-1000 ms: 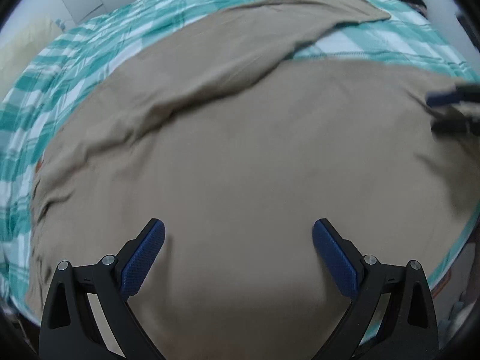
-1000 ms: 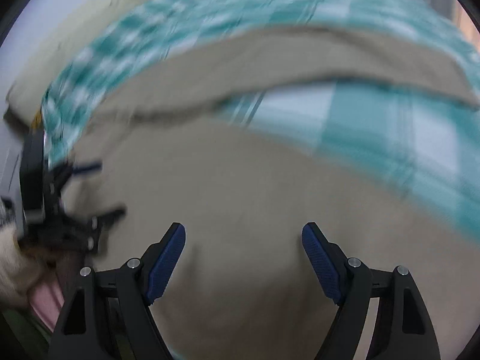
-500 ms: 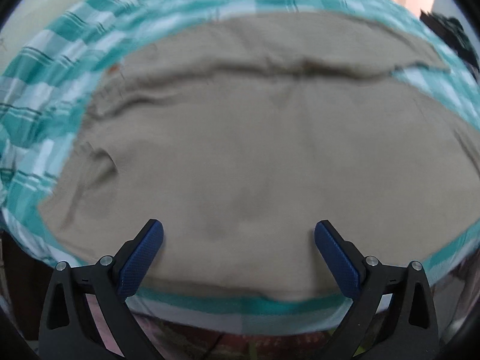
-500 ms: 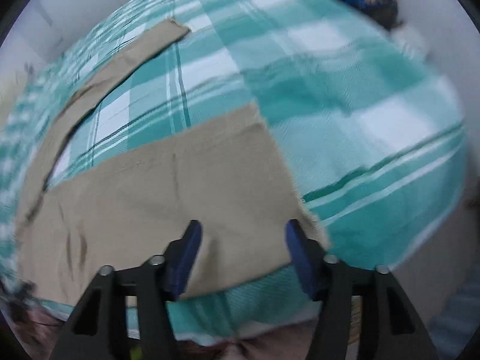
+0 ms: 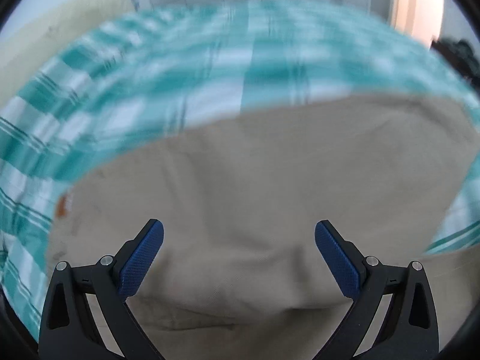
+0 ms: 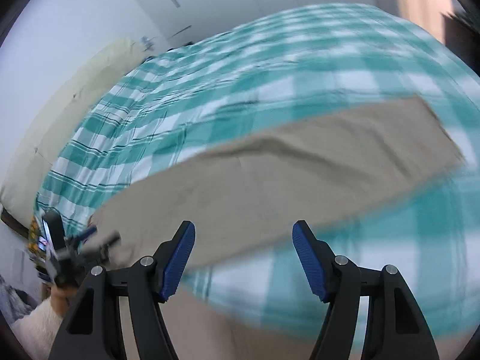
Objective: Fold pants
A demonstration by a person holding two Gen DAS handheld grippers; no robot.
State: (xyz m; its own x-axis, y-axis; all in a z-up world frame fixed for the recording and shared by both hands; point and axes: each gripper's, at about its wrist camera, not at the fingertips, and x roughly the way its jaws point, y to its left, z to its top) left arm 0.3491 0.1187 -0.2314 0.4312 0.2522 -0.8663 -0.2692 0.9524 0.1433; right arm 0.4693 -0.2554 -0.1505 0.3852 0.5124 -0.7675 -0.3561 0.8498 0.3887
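A bed [image 6: 186,105] with a teal-and-white checked sheet fills both views, under white walls and cupboard doors; both pictures are smeared by blur.

In the left wrist view, the left tool [image 5: 239,241] hangs just above the pants [image 5: 270,180], its blue pads wide apart with nothing between them. The tan cloth spreads from the bottom edge under the fingers up to mid-frame, with soft creases near the tool and a small orange tag at its left edge. Beyond the cloth, the checked sheet curves away to the wall. A dark shape sits at the far right by a pale door.

In the right wrist view, the right tool [image 6: 243,241] is also spread open and holds nothing. Directly beneath it lies tan cloth at the bottom of the frame, then a band of sheet, then one pant leg [image 6: 300,162] stretching flat from lower left to a squared hem at the upper right. At the lower left, the left tool [image 6: 99,238] shows small and blurred at the edge of the pants, held by a hand with a cream sleeve. Farther off, a cream pillow [image 6: 75,90] runs along the bed's left side against the wall.
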